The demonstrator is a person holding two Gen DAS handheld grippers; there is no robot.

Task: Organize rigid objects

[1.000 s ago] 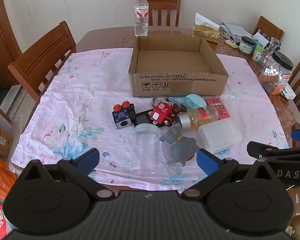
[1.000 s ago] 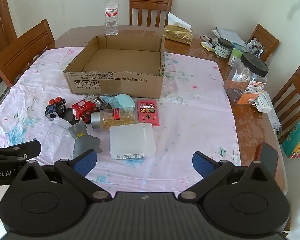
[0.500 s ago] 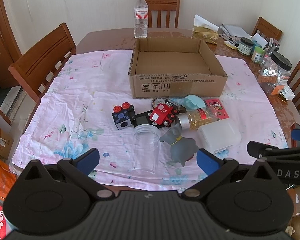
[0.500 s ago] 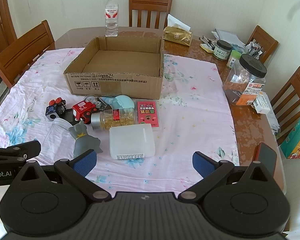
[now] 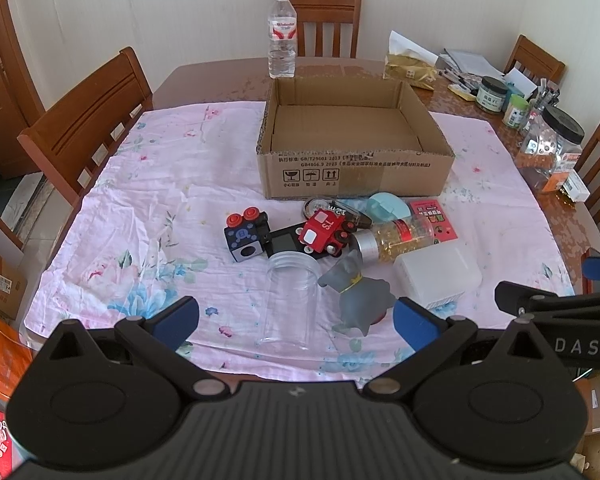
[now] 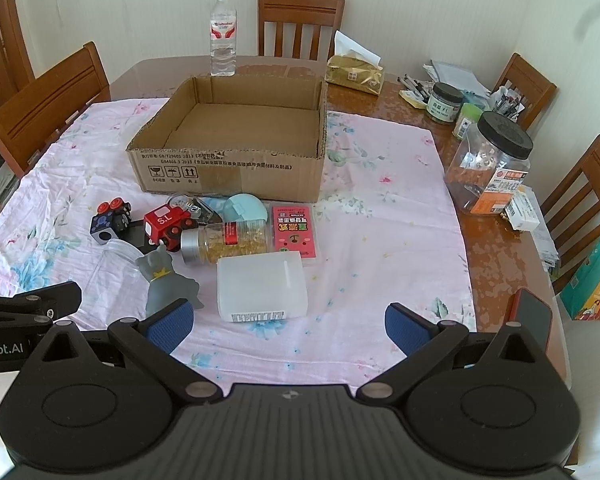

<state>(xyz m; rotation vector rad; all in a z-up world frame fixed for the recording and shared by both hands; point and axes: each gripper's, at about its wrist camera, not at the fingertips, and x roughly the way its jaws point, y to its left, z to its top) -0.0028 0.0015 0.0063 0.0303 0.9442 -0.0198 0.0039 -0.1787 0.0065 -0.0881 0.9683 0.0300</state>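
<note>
Nothing seems packed yet: the box (image 5: 356, 136) looks empty, toys (image 5: 324, 232) lie by the table's near edge, both grippers (image 5: 296, 316) (image 6: 288, 322) spread, empty.

Hidden and unclear parts

The black device (image 5: 287, 242) lies mostly under the red toy train (image 5: 323, 232). The small print on the cardboard box (image 6: 228, 166) is unreadable.

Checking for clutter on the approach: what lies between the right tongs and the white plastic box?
In the right wrist view, only bare floral cloth lies between the open right tongs and the white plastic box; the grey dog figure sits off to the left.
</note>
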